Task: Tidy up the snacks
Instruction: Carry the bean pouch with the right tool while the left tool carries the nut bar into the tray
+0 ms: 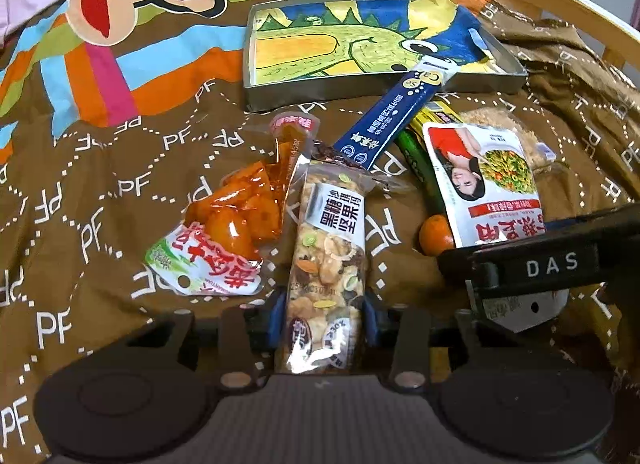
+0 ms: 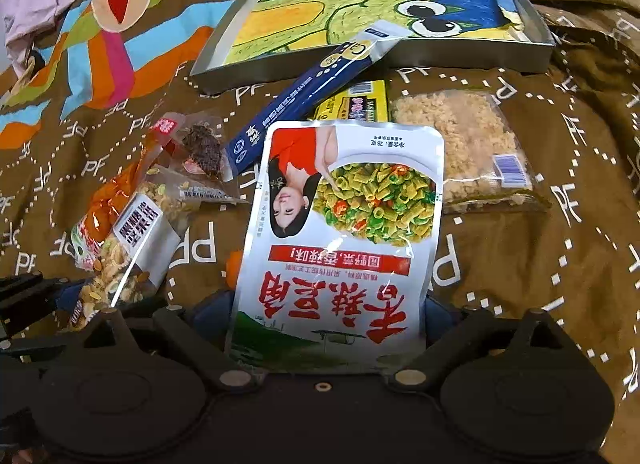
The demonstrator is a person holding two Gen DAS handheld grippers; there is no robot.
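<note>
the left gripper (image 1: 324, 318) has its jaws clenched on the near end of a nut bar (image 1: 326, 256), a clear-wrapped slab of nuts and seeds lying lengthwise on the brown printed bedspread (image 1: 120, 192). it looks light and fairly stiff, so an end grip should carry it, though the glossy film may slide and the bar could snap if squeezed hard.

the right gripper (image 2: 326, 328) has its jaws standing wide on either side of the bottom edge of a white spicy-bean pouch (image 2: 340, 232); whether the pads actually press on it i cannot tell. the pouch seems thin, floppy and slick, best pinched across a flat sealed edge rather than the puffy middle.

the goal is probably the dinosaur-print tray (image 1: 256, 44), lying beyond the pile.

counted on the bedspread:
- one nut bar
- one white pouch
- one orange vacuum-packed snack (image 1: 232, 220), soft and crinkly
- one dark blue stick sachet (image 1: 396, 116), its tip resting on the tray rim
- one small clear packet of dark dried pieces (image 2: 204, 148)
- one clear bag of pale crumbly bits (image 2: 460, 144), likely fragile
- one yellow packet (image 2: 356, 104), mostly covered
- one green stick (image 1: 420, 172)
- one small orange fruit (image 1: 436, 240), half hidden
</note>
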